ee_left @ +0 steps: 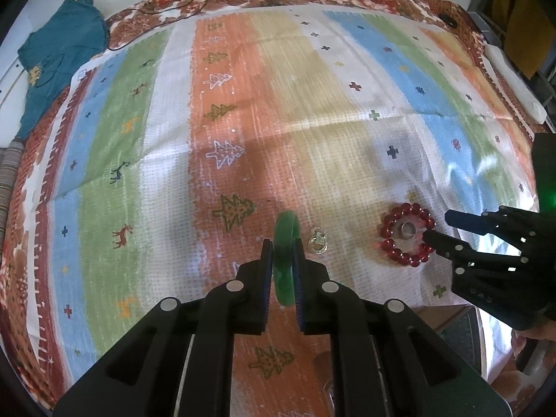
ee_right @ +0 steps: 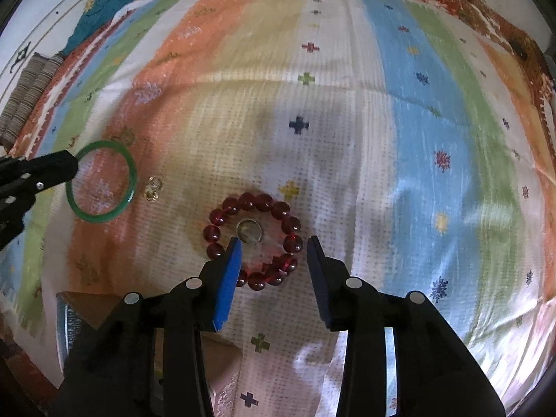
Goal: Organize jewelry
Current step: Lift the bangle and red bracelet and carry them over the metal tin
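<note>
My left gripper (ee_left: 282, 243) is shut on a green bangle (ee_left: 286, 224), holding it on edge just over the striped cloth (ee_left: 226, 104). In the right wrist view the same green bangle (ee_right: 130, 173) shows as a full ring, with the left gripper (ee_right: 74, 165) clamped on its rim. A red bead bracelet (ee_right: 247, 201) lies flat with a silver ring (ee_right: 249, 231) inside it. My right gripper (ee_right: 274, 239) stands open just over the bracelet's near side; one finger sits inside the loop, the other outside. From the left, the right gripper (ee_left: 437, 225) is at the red bracelet (ee_left: 406, 260).
A small silver trinket (ee_left: 318, 243) lies beside the bangle on the cloth, seen as the trinket (ee_right: 153, 187) from the right. A brown box (ee_right: 90, 309) sits at the near edge. A teal garment (ee_left: 62, 52) and a thin cable (ee_left: 166, 10) lie at the far left.
</note>
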Tool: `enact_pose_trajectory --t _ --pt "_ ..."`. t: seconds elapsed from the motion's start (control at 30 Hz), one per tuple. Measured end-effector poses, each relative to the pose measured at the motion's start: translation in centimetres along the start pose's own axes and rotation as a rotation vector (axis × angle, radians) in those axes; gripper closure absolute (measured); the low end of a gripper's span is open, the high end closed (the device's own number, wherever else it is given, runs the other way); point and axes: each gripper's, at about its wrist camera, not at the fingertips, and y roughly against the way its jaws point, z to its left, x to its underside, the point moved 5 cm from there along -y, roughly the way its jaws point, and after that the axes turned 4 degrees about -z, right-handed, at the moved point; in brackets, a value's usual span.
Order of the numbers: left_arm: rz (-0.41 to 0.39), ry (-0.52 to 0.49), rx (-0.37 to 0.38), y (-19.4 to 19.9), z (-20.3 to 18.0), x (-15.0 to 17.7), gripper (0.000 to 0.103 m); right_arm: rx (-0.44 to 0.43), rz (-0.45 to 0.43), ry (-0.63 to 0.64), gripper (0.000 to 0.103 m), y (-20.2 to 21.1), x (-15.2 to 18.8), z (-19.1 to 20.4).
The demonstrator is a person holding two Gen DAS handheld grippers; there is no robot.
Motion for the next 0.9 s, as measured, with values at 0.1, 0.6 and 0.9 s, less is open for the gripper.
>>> enact_pose_trajectory --t 0.1,0.6,0.9 --pt "0.001 -0.003 0.003 -0.1 -0.1 -0.1 0.092 0.011 0.019 -0.006 0.064 -0.8 0.2 -0.2" --pt "-0.01 -0.01 0.015 0.4 -0.3 -0.3 0.092 0.051 0.044 0.027 0.089 -3.1 0.5 -0.2" --pt "-0.049 -0.009 0.037 2.4 -1.2 -0.3 0.092 0.022 -0.058 -0.005 0.089 1.0 -0.3 -0.1"
